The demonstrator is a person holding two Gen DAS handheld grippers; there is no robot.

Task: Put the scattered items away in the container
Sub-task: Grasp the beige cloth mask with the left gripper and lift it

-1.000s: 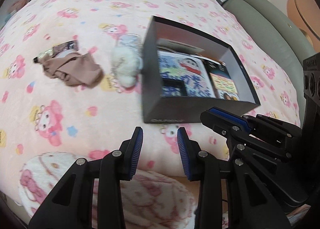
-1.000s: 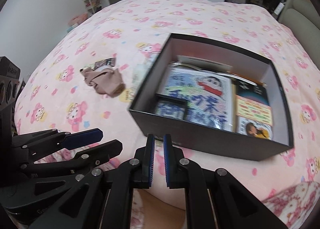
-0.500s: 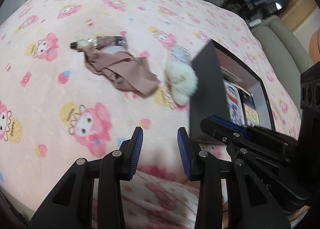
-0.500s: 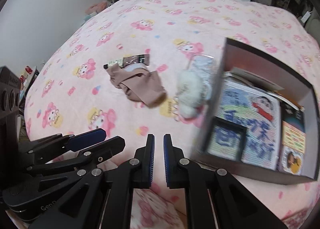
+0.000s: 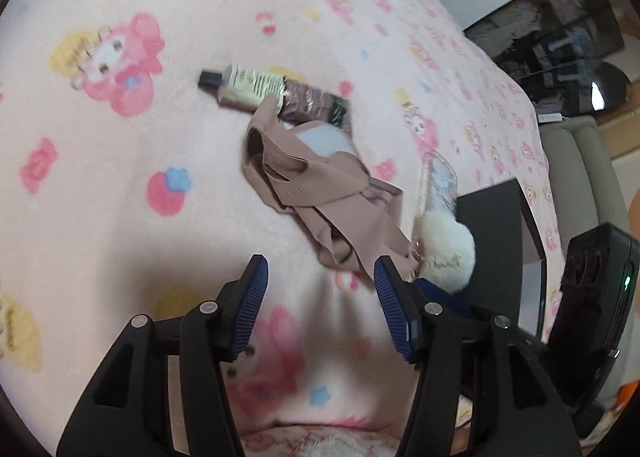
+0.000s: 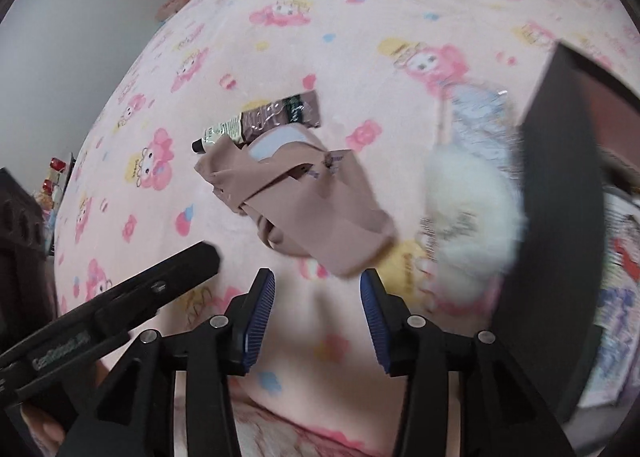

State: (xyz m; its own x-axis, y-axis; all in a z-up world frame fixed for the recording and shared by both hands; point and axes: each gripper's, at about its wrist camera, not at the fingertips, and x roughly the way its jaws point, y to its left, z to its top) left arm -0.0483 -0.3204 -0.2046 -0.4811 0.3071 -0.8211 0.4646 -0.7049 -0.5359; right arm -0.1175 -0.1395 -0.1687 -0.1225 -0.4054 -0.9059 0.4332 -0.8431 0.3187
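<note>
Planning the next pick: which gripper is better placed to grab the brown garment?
Probably the right gripper: its open jaws face the brown garment directly ahead. The left gripper, also open, has the garment off toward its right jaw.

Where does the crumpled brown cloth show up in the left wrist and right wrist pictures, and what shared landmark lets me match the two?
Left wrist: brown cloth sits at centre, just above the open jaws, reaching toward the right fingertip.
Right wrist: brown cloth sits at centre, just above the open jaws.
Shared landmark: the tube lies at the cloth's far end in both views, its black cap pointing left.
</note>
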